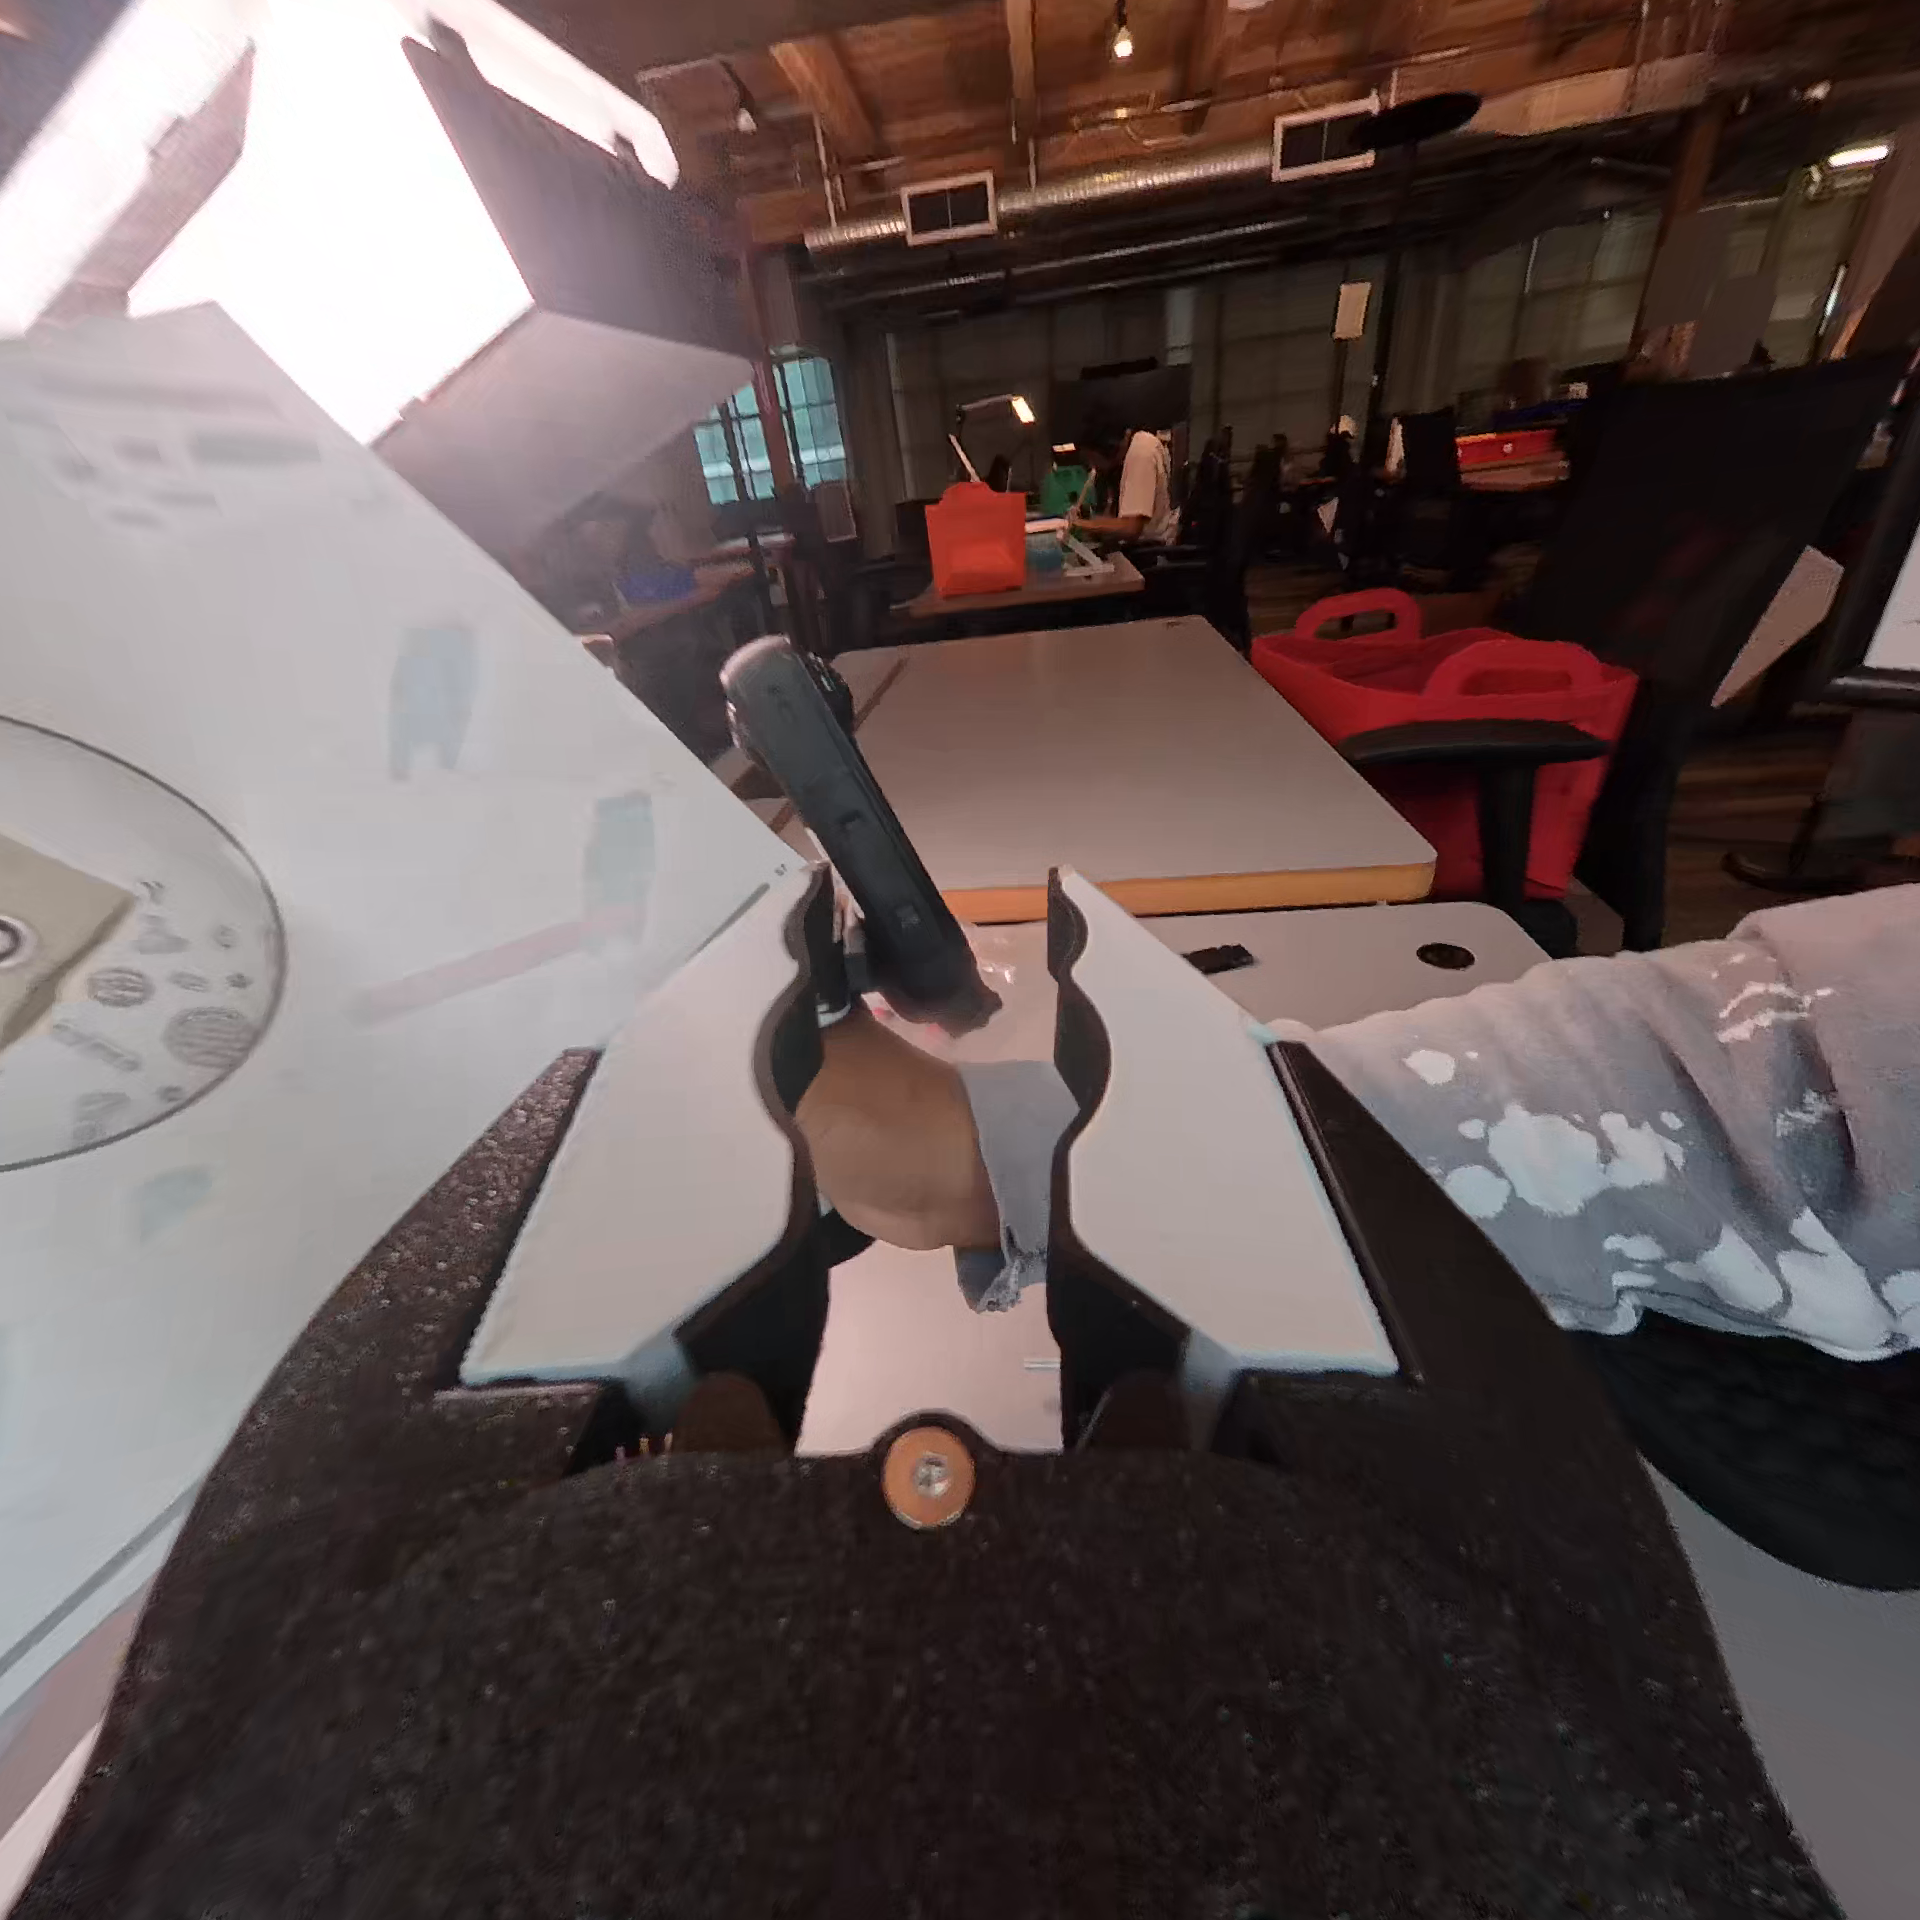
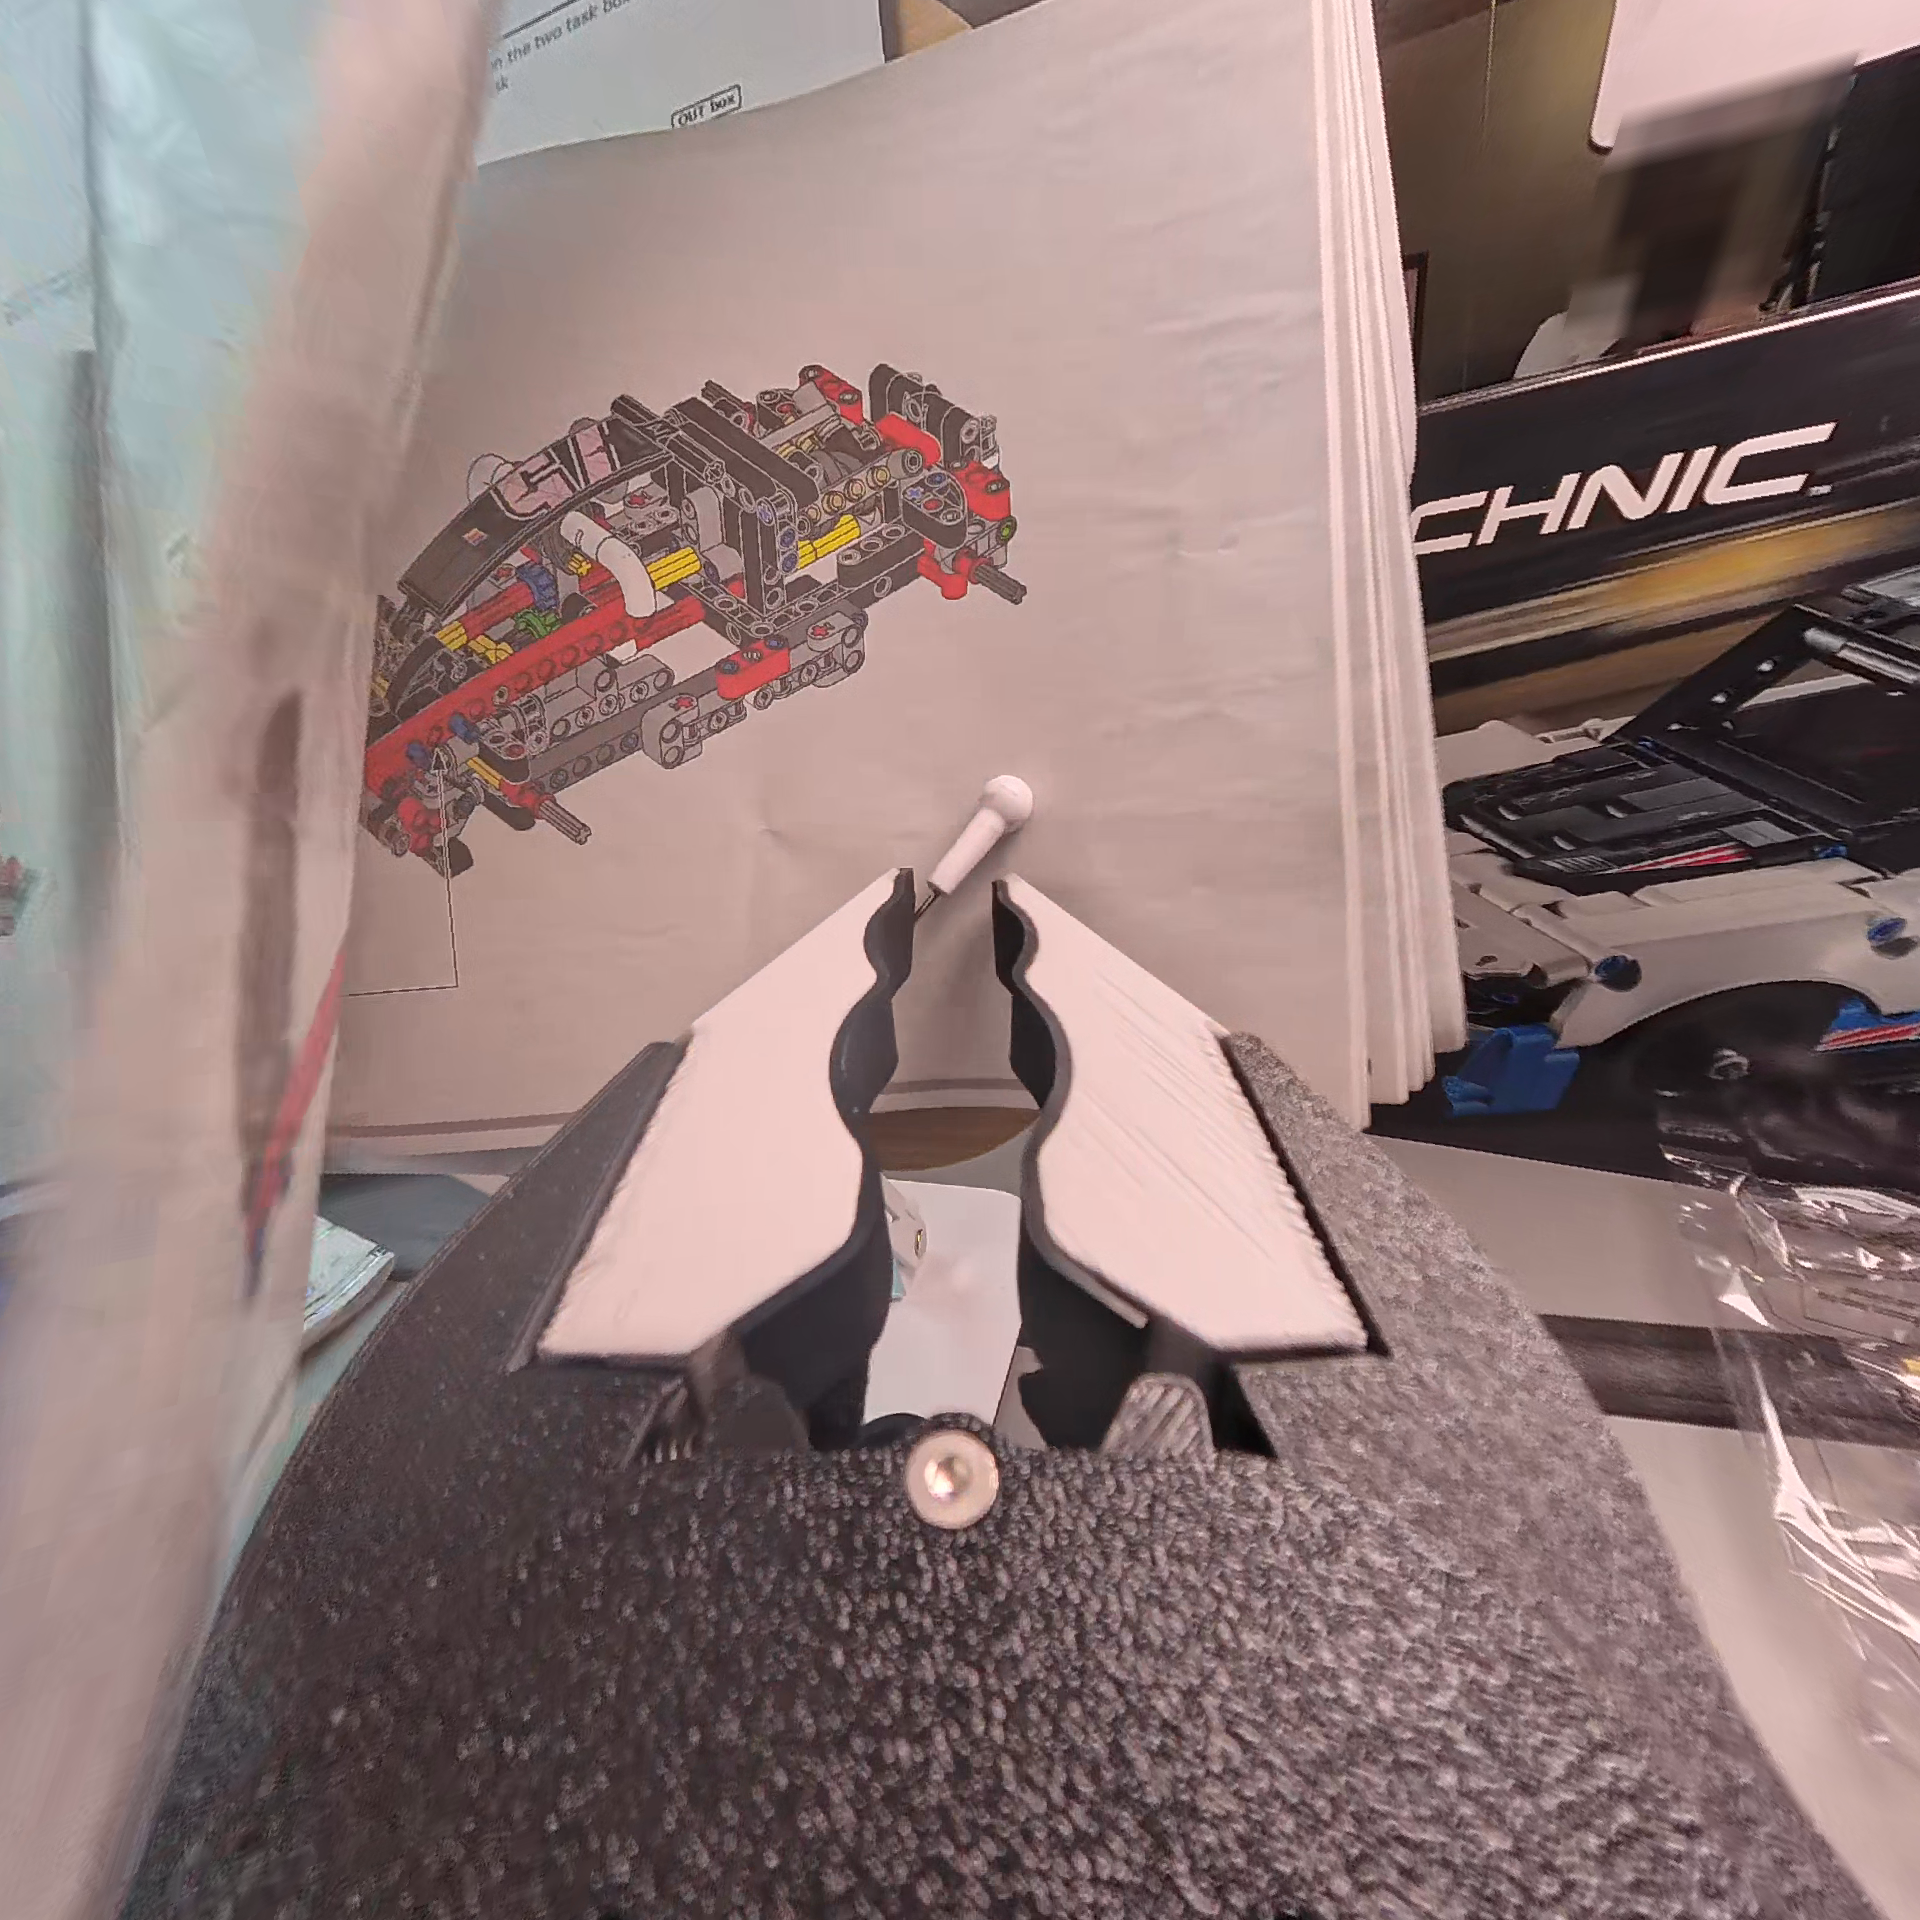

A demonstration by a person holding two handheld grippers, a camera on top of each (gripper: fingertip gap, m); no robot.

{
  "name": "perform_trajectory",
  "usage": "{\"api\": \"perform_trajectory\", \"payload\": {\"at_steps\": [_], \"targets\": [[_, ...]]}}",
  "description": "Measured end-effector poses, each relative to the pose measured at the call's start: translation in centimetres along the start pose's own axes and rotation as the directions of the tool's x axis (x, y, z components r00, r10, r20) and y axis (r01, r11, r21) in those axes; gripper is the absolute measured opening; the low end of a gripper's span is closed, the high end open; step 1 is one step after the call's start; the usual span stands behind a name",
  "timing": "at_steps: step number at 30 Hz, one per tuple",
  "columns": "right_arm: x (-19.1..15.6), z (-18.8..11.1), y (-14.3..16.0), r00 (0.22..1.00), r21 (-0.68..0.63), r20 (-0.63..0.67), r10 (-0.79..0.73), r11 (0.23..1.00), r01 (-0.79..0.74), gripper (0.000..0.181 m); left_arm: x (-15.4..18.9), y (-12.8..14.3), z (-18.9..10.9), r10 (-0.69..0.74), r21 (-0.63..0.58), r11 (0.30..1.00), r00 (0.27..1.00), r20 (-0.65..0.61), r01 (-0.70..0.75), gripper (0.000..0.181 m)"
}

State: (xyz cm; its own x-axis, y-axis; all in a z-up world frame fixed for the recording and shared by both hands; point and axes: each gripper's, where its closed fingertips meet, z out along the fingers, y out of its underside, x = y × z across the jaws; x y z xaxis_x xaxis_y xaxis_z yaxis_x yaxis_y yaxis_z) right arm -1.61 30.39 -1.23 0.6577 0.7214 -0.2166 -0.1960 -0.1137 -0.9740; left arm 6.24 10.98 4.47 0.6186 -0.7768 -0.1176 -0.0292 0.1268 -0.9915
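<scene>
Right gripper (image 2: 951,899) stands narrowly parted; a white ball-ended pin (image 2: 982,836) touches my left fingertip, slanting up-right toward the instruction page (image 2: 1091,468) just ahead. Left gripper (image 1: 935,925) gapes, unloaded, page (image 1: 364,831) leftward.

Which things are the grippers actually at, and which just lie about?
At the grippers:
- right gripper, open: white pin at one fingertip, booklet just behind
- left gripper, open: beside a booklet page

Lying about:
- box
- plastic bags
- red tote
- far table
</scene>
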Motion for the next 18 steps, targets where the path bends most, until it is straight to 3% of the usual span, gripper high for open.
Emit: {"api": "perform_trajectory", "payload": {"at_steps": [1,3,5,7,9,12,15,18], "targets": [[-0.1,0.0,0.0,1.0,0.0,0.008,0.004,1.0,-0.004,0.012,-0.9,-0.7,-0.7,-0.005,0.026,1.0,0.999,0.045,0.004,0.035],[-0.3,0.0,0.0,0.999,0.0,0.02,0.026,1.0,-0.026,0.01,-5.3,-0.9,-2.6,-0.036,0.009,0.999,0.966,0.256,0.035,0.021],[-0.2,0.0,0.0,0.997,0.003,0.037,0.071,0.997,-0.072,0.009,-10.9,0.7,-5.1,0.006,-0.119,0.991,0.865,0.502,0.062,0.019],[-0.1,-0.2,0.2,0.988,0.004,0.05,0.147,0.989,-0.147,0.007,-14.7,2.7,-6.6,0.125,-0.284,0.956,0.787,0.604,0.066,0.019],[0.3,-0.4,0.4,0.968,0.003,0.053,0.244,0.97,-0.245,0.006,-16.7,4.4,-6.4,0.254,-0.437,0.898,0.759,0.599,0.044,0.018],[1.1,-1.0,1.2,0.913,-0.008,0.041,0.405,0.914,-0.405,0.005,-19.5,6.0,-6.4,0.53,-0.681,0.732,0.651,0.543,-0.029,0.009],[1.9,-1.6,2.5,0.804,-0.02,0.026,0.594,0.804,-0.594,0.005,-21.0,6.7,-5.8,0.631,-0.778,0.628,0.602,0.489,-0.026,0.009],[2.1,-2.2,3.4,0.689,-0.004,0.043,0.724,0.69,-0.724,0.005,-21.5,6.9,-5.3,0.668,-0.81,0.585,0.587,0.457,-0.035,0.009]]}}
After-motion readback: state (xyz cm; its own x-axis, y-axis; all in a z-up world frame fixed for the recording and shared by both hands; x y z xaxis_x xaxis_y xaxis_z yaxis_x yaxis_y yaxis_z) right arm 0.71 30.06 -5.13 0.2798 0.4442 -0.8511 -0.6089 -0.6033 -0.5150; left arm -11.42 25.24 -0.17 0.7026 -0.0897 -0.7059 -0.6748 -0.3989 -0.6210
